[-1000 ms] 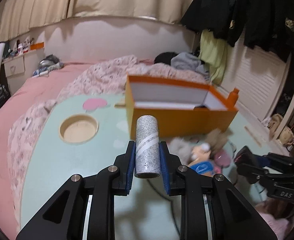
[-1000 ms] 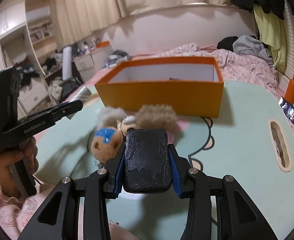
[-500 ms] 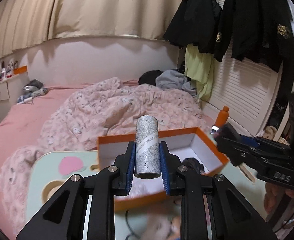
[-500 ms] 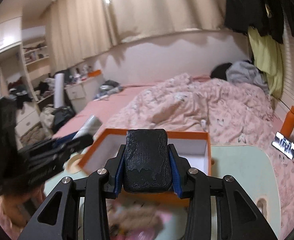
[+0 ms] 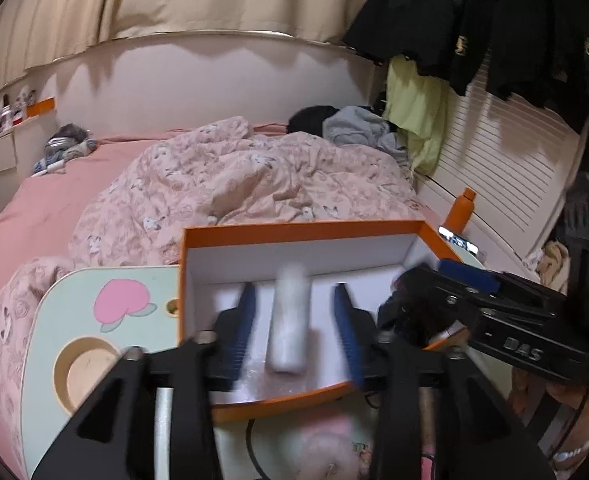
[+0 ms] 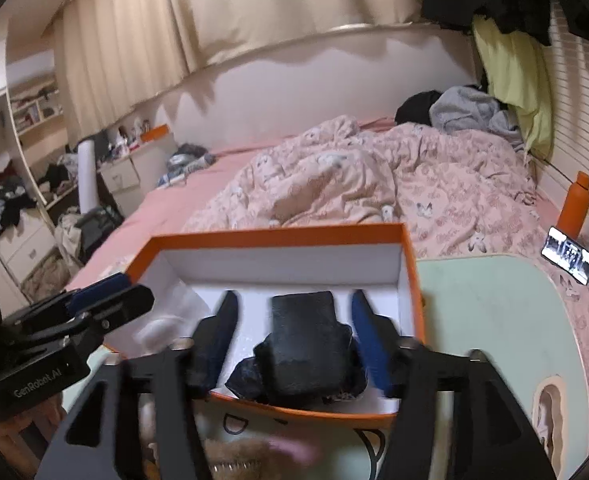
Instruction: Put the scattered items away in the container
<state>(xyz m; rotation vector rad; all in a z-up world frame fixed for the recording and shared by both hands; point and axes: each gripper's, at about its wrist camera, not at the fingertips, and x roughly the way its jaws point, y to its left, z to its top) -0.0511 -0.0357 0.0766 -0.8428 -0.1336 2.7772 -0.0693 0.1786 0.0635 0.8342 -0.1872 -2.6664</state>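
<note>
You had an orange box (image 5: 302,232) with a plain white inside, and over it a pale speckled grey roll (image 5: 290,316) and a matt black pouch (image 6: 304,344) with a crinkled, embossed surface — each between blue pads (image 5: 244,320) on black gripper frames. Your table (image 5: 74,296) was mint green with a pink peach print (image 5: 124,300) and a tan round cut-out, and at its near edge lay a fluffy beige and pink plush toy (image 6: 254,456). Behind it you had a pink quilt (image 5: 234,176) with a small pale floral-and-butterfly print on a plain pink sheet — beige curtains, black jackets, a yellow-green garment and an orange bottle (image 6: 574,204) beyond.
</note>
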